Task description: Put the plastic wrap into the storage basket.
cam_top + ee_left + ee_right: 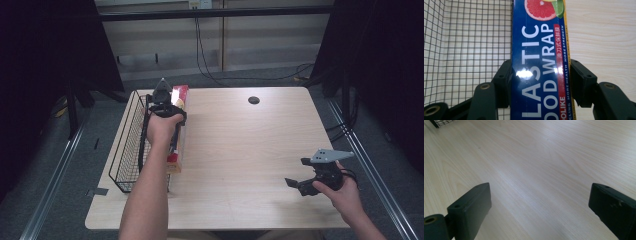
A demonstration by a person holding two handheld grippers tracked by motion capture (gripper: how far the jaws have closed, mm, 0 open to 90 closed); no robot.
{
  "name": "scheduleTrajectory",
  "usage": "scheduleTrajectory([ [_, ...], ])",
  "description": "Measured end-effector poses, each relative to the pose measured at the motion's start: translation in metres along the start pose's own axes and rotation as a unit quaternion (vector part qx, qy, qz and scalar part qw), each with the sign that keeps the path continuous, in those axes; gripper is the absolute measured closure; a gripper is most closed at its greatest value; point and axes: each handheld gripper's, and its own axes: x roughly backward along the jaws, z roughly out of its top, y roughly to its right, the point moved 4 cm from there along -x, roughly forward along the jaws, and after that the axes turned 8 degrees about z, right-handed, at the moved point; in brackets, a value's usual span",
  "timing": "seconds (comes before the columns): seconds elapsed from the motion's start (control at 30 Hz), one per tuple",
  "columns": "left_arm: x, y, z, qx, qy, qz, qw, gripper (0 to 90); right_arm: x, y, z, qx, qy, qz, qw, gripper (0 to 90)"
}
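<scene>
Two grippers are in your hands at a pale wooden table [240,150]. Your left gripper [541,75] sits toward ten o'clock on the table in the high view, and its black jaws are clamped on either long side of a blue plastic food wrap box [540,62]. Seen from that gripper's own camera, the box runs from six o'clock up to twelve o'clock, with white lettering and a grapefruit picture at its far end. It lies just beside a black wire basket [469,47], which stands at the table's nine o'clock edge; whether box and basket touch cannot be told. Your right gripper [300,184] rests low near four o'clock, well apart from the box. Its jaws are spread wide over bare wood, gripping nothing. A small dark round hole [254,100] sits near twelve o'clock.
</scene>
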Motion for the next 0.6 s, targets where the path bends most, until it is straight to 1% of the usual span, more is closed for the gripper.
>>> scheduleTrajectory([
  [0.1,0.002,-0.002,0.000,0.003,0.000,0.000,1.0000,44.0,0.000,0.000,0.000,0.001,0.000,-0.003,1.0000,3.9],
  [0.17,0.003,-0.004,-0.001,-0.001,-0.004,-0.002,1.0000,44.1,-0.001,0.000,0.000,0.001,-0.001,-0.002,1.0000,3.9],
  [0.2,0.004,-0.004,-0.001,0.004,-0.004,-0.004,1.0000,44.1,-0.001,0.000,0.000,0.001,-0.001,-0.002,1.0000,3.9],
  [0.27,0.005,-0.007,-0.001,0.003,0.000,-0.002,1.0000,44.1,-0.001,0.000,0.000,0.001,0.000,-0.003,1.0000,3.9],
  [0.33,0.006,-0.010,-0.001,0.006,0.002,0.000,1.0000,44.0,-0.001,0.000,0.000,0.001,-0.001,-0.002,1.0000,3.9],
  [0.37,0.007,-0.012,-0.001,0.012,0.000,0.000,0.9999,44.0,-0.001,0.000,0.000,0.001,-0.001,-0.002,1.0000,3.9],
  [0.4,0.007,-0.012,-0.001,0.012,0.000,0.000,0.9999,44.0,-0.001,0.000,0.000,0.001,-0.001,-0.002,1.0000,3.9],
  [0.5,0.007,-0.019,-0.002,0.010,-0.001,0.005,0.9999,44.0,-0.001,-0.001,0.000,0.001,-0.002,0.000,1.0000,3.9],
  [0.6,0.007,-0.025,-0.004,0.016,-0.003,0.008,0.9998,44.0,-0.002,0.000,0.000,0.001,-0.002,0.000,1.0000,3.9],
])
